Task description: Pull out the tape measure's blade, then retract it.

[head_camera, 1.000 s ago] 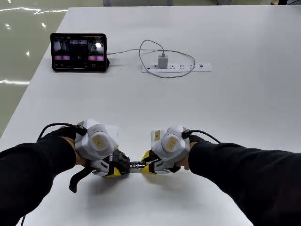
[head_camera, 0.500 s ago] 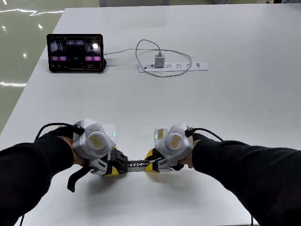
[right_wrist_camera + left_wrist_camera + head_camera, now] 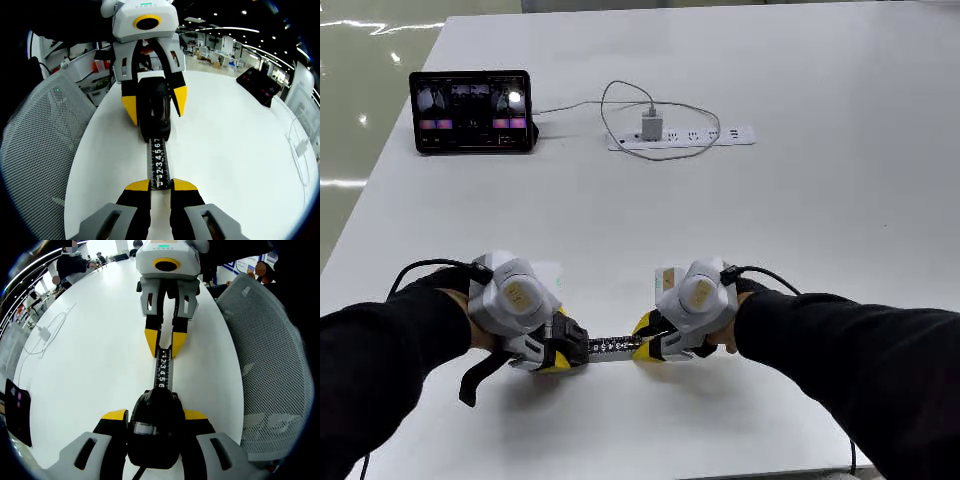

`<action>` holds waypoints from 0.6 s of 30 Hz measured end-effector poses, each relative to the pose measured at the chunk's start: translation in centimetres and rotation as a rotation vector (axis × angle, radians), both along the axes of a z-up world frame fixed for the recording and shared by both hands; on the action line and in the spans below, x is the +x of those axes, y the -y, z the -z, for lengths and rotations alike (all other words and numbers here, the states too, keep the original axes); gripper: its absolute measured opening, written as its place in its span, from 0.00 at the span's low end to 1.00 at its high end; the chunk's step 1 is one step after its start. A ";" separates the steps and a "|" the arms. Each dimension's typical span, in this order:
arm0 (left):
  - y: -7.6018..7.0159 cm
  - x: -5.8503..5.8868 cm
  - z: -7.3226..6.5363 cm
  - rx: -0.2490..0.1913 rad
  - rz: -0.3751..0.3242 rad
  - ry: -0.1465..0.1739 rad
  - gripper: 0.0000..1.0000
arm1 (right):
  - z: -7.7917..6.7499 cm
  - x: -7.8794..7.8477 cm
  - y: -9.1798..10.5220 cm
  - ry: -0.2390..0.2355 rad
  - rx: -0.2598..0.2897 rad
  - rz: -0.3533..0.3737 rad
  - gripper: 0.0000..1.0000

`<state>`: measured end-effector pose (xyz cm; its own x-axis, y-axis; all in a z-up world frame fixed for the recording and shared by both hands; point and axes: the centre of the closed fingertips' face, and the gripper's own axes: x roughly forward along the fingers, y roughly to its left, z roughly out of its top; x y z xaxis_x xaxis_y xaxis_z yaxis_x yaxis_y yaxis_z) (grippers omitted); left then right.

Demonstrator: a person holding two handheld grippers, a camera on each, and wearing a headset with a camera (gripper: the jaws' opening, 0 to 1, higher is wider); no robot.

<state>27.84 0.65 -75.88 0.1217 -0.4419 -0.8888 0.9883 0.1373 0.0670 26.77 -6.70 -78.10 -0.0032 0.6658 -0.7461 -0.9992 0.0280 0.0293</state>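
Near the front edge of the worktop (image 3: 740,230), my left claw (image 3: 155,415) is clenched around the tape measure case (image 3: 154,107) and my right claw (image 3: 161,185) pinches the blade (image 3: 163,371) tip; the short blade runs straight between them, so I judge the pull goes rightward along it

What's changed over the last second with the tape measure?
The right gripper, shut on the blade, drew away from the left gripper, so more blade shows. The left gripper kept clamping the case. Tablet and power strip stayed put.
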 end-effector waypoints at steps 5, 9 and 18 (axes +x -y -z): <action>0.0 0.0 0.0 0.001 0.003 0.002 0.35 | -0.1 0.0 0.7 -0.004 0.000 0.011 0.10; 0.0 0.0 0.0 0.000 0.001 0.004 0.35 | -0.2 0.0 1.4 -0.002 -0.006 0.008 0.10; 0.0 0.0 0.1 0.005 0.002 0.009 0.35 | -0.2 0.0 2.6 0.001 -0.007 0.014 0.10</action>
<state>27.79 0.62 -75.95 0.1282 -0.4375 -0.8900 0.9880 0.1346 0.0762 26.76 -9.30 -77.91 0.0064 0.6606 -0.7507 -0.9987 0.0419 0.0284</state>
